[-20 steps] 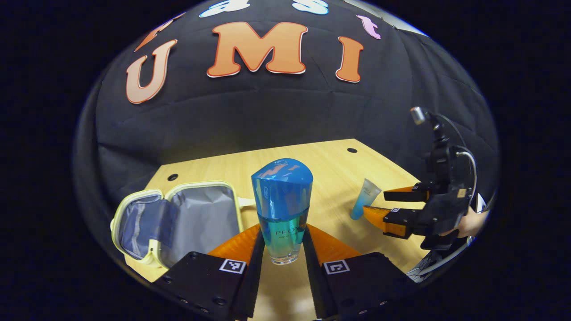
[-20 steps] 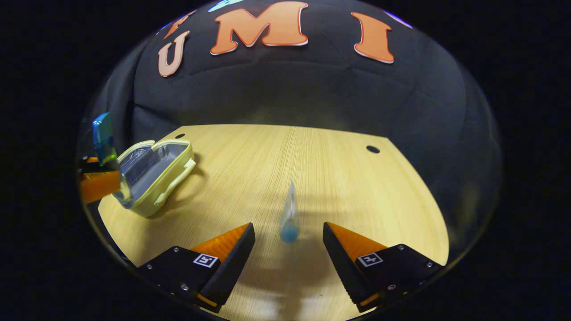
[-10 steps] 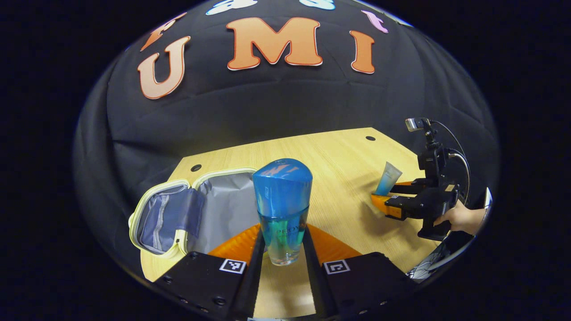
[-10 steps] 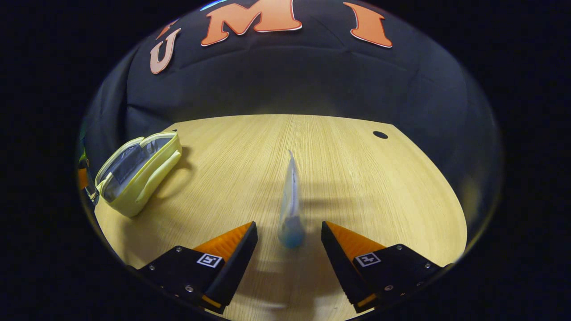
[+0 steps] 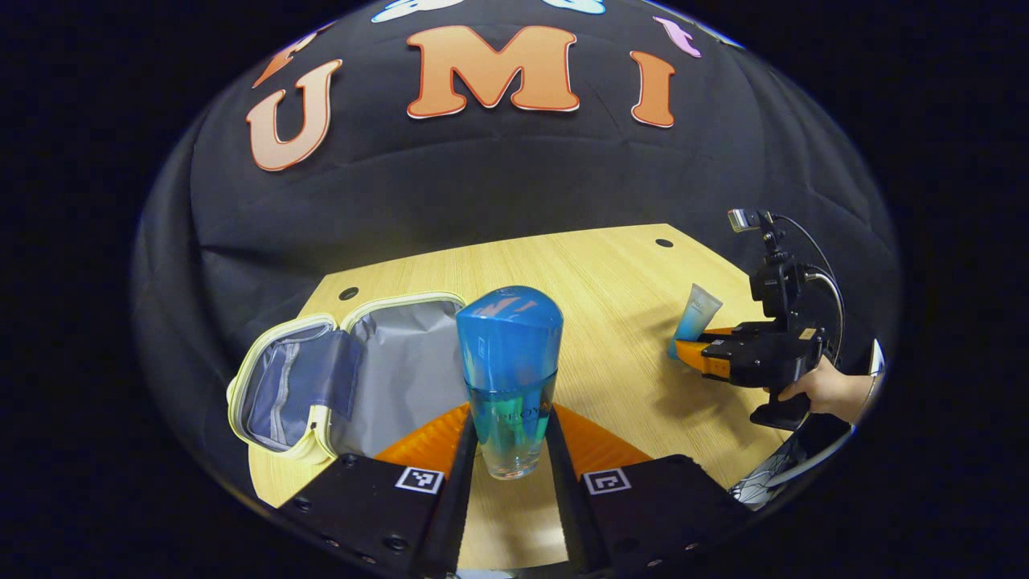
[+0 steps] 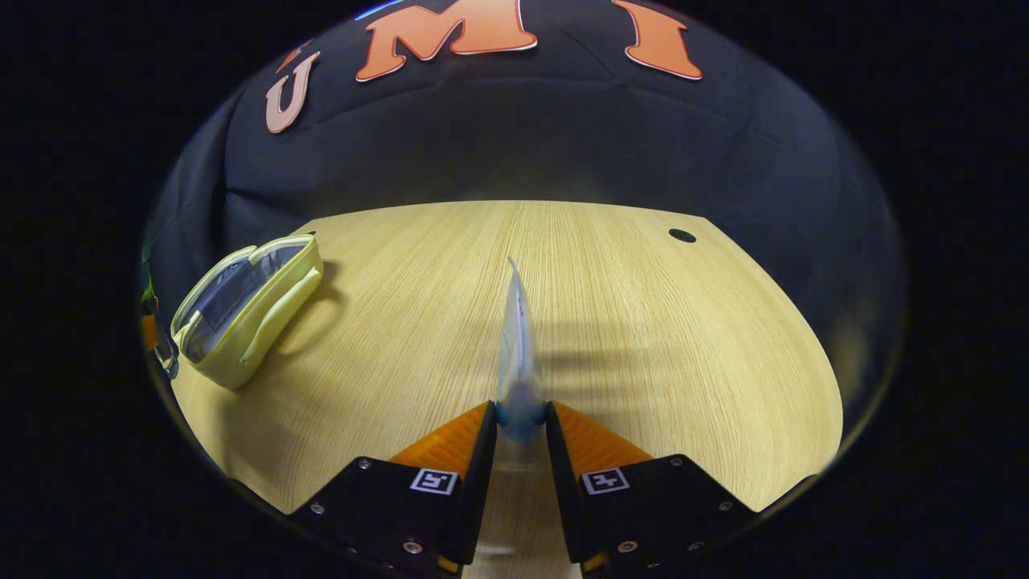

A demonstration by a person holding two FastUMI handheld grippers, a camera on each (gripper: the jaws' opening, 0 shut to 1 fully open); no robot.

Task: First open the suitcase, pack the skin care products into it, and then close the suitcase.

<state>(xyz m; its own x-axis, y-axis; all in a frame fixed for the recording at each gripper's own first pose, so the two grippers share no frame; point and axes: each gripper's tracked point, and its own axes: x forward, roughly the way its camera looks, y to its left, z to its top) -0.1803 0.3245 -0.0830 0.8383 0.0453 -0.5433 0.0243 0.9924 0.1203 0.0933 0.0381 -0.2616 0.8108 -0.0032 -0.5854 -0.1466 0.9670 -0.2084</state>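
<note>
- Currently, left gripper view: the suitcase (image 5: 346, 370), a small pale-yellow case with grey lining, lies opened flat at the far left of the tabletop (image 5: 611, 265); nothing visible inside it.
- Left gripper (image 5: 511, 450), near centre of that view: fingers closed most of the way, both pressing the sides of a bottle (image 5: 510, 378). Bottle upright, blue cap on top, clear body with blue-green liquid, base between the fingers. Whether the base touches the tabletop, I cannot tell.
- Bottle sits just right of the open suitcase, near its right edge.
- Right side of that view: the right gripper (image 5: 698, 346), held by a hand (image 5: 820, 390), fingers pointing left at the base of a tube (image 5: 694, 318).
- Right gripper view, far left: suitcase (image 6: 241, 318) seen edge-on, well apart from the tube.
- Right gripper view, centre: tube (image 6: 517, 362), translucent with a blue lower end, stands upright on the tabletop (image 6: 683, 338) with its flat crimped end up.
- Right gripper (image 6: 521, 438) fingers narrowed to a slim gap, both touching the tube's blue lower end, one on each side.
</note>
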